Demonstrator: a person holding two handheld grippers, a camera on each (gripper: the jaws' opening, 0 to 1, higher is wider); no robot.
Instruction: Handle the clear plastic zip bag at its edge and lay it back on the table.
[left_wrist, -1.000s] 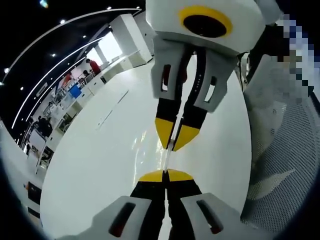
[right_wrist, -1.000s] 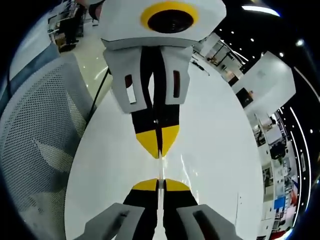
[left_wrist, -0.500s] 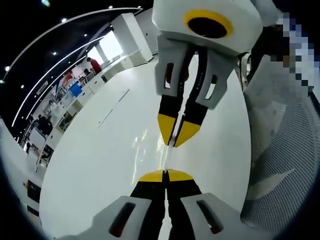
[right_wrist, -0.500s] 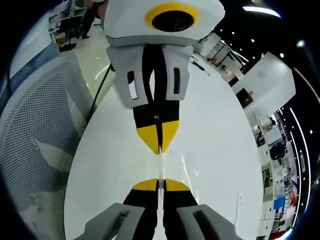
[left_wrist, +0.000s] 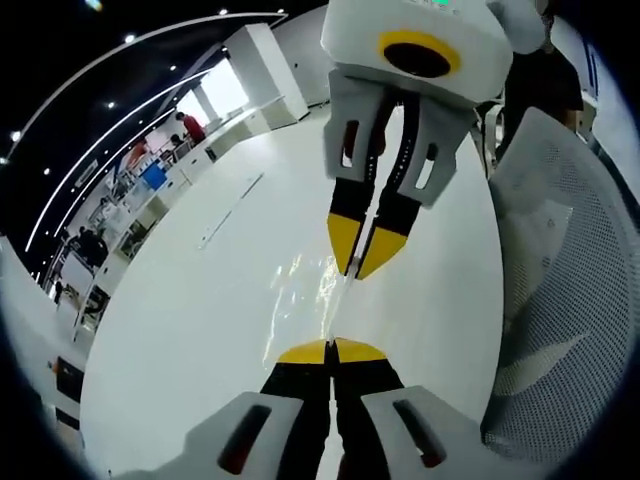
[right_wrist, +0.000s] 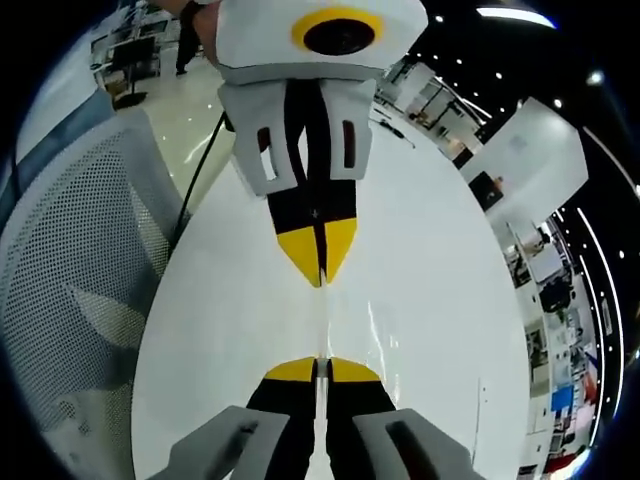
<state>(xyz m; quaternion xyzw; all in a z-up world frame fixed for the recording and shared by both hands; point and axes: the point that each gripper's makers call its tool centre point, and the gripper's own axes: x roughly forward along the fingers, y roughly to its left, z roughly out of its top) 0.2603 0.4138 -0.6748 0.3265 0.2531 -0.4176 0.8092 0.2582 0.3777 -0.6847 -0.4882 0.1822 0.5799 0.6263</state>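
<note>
The clear plastic zip bag (left_wrist: 335, 310) is stretched edge-on between the left gripper (left_wrist: 331, 350) and the right gripper (left_wrist: 360, 268), each pinched shut on one edge above the table (left_wrist: 200, 340), so uneven release could crumple it.

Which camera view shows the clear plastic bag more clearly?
The left gripper view: the bag shows glinting wrinkles, stretched between both closed grippers above the white table. In the right gripper view it is seen edge-on, a thin line.
</note>
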